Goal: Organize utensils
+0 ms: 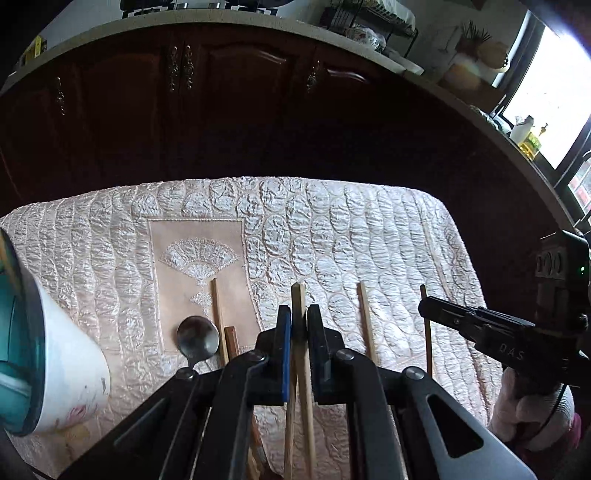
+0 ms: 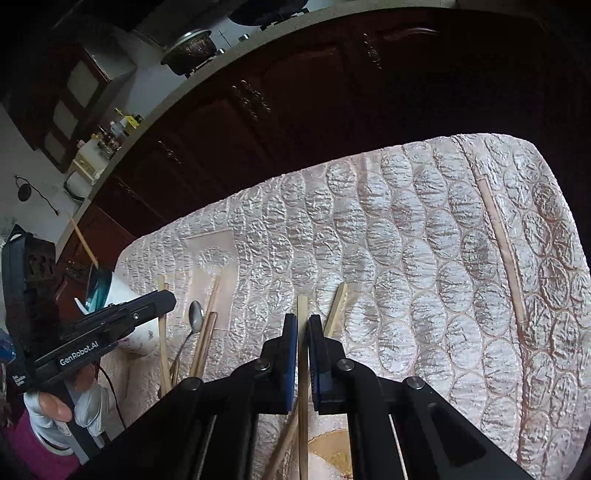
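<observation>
Left gripper (image 1: 298, 321): clenched on a pale wooden chopstick (image 1: 301, 354) — square-cut and slim, crossing a second stick under the jaws.
Right gripper (image 2: 303, 330): clamped on another chopstick (image 2: 303, 369), straight-grained, above the cloth.
Worktop: quilted satin cloth (image 2: 424, 240), puckered ovals, embroidered fan panel (image 1: 201, 254).
Loose pieces: steel spoon (image 1: 197, 341), round bowl up, beside more sticks.
Left edge: white cup (image 1: 70, 369), teal inside, one stick standing in it.
Behind: dark wood cabinets (image 1: 240, 92).

Dark wooden cabinets (image 1: 229, 85), pale countertop (image 1: 258, 20), bright window (image 1: 546, 85), quilted pink tablecloth (image 1: 369, 229)
</observation>
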`<state>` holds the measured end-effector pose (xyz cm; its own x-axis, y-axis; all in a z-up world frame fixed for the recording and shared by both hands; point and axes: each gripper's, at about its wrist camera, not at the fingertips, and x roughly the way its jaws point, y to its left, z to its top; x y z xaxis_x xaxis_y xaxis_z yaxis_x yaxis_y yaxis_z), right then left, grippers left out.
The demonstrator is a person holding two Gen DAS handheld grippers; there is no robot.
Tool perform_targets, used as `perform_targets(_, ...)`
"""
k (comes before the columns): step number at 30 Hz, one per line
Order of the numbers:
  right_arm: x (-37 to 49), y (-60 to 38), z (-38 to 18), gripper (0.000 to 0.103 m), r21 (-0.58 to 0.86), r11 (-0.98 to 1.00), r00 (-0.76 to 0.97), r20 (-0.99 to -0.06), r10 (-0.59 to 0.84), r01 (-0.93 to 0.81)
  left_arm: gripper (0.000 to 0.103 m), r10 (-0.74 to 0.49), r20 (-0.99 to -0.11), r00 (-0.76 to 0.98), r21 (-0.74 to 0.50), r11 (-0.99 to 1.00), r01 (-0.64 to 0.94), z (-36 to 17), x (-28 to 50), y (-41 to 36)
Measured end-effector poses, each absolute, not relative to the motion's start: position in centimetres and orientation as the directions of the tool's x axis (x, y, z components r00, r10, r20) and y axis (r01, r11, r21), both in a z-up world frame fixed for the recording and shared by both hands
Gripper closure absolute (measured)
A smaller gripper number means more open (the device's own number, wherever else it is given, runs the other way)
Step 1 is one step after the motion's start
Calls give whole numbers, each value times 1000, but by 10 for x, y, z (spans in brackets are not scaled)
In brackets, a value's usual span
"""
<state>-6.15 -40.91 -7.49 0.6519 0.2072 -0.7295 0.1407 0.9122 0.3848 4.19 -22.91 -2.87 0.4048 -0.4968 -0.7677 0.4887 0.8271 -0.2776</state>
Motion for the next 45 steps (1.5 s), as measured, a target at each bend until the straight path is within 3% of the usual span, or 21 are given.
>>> perform_targets(20,-88,-341,-1,96,336,942,714,-662,228,11,99,-560,-667,492,-319,811,491,45,-1,-147)
perform_targets(26,-81,-325,-2,96,323,946,707,-667,234,-8,98,-555,-695,457,-355,818,452,21,4,-146)
perform_targets(35,-90,-343,-4,96,341,940,711,-664,232,12,74,-465,-818,339,-337,864,373,-53,47,-209)
perform_targets(45,-91,-365,-4,96,394,919,728,-633,263,10,73,-316,-906,283,-225,924,309,-114,102,-268)
